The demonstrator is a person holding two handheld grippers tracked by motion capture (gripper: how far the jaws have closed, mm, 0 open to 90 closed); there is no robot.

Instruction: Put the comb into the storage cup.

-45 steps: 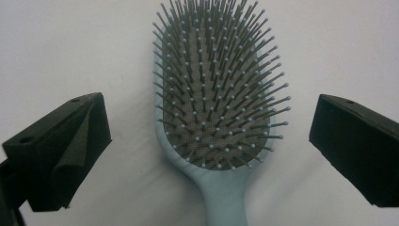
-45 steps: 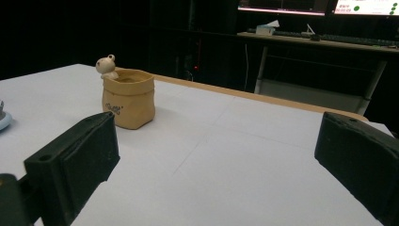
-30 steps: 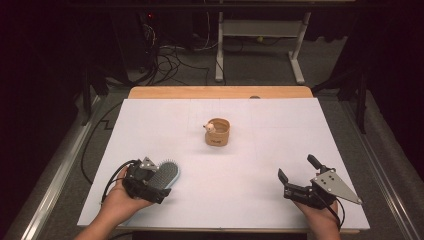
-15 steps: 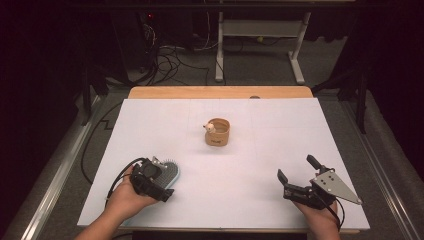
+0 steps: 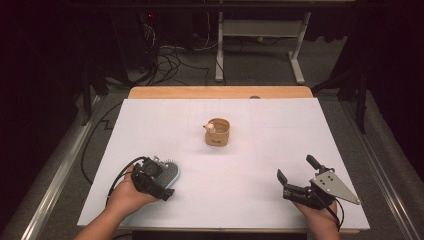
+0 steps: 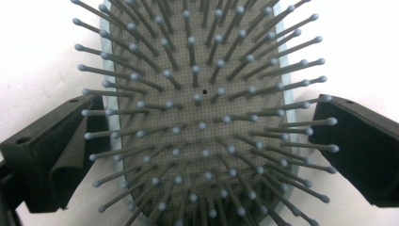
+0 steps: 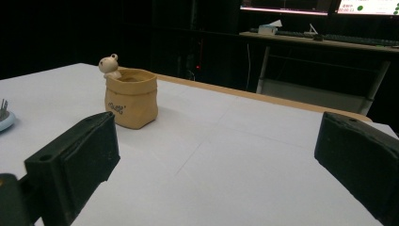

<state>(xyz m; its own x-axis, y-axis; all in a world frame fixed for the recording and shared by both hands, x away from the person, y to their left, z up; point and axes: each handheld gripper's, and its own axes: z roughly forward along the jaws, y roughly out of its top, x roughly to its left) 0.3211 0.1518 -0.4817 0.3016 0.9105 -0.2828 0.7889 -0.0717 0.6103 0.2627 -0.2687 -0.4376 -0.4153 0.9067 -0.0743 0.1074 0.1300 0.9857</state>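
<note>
A light-blue hairbrush (image 5: 171, 171) with grey bristles lies face up on the white table (image 5: 240, 200) at the front left. My left gripper (image 5: 159, 181) hangs right over it. In the left gripper view the hairbrush (image 6: 197, 94) sits between the two black jaws; the left gripper (image 6: 207, 106) is open, with a small gap showing on each side of the brush's rim. My right gripper (image 5: 295, 168) rests at the front right, open and holding nothing. In the right gripper view, the right gripper (image 7: 219, 127) faces a tan pot (image 7: 131, 99).
The tan pot (image 5: 217, 132) stands mid-table with a small cream figurine (image 5: 210, 127) on its rim. A wooden strip (image 5: 220, 92) runs along the table's far edge. Beyond it are cables and a desk frame (image 5: 260, 45) on the floor.
My left gripper has shifted slightly right and come down over the hairbrush, so it now covers more of the brush. The right gripper has stayed put.
</note>
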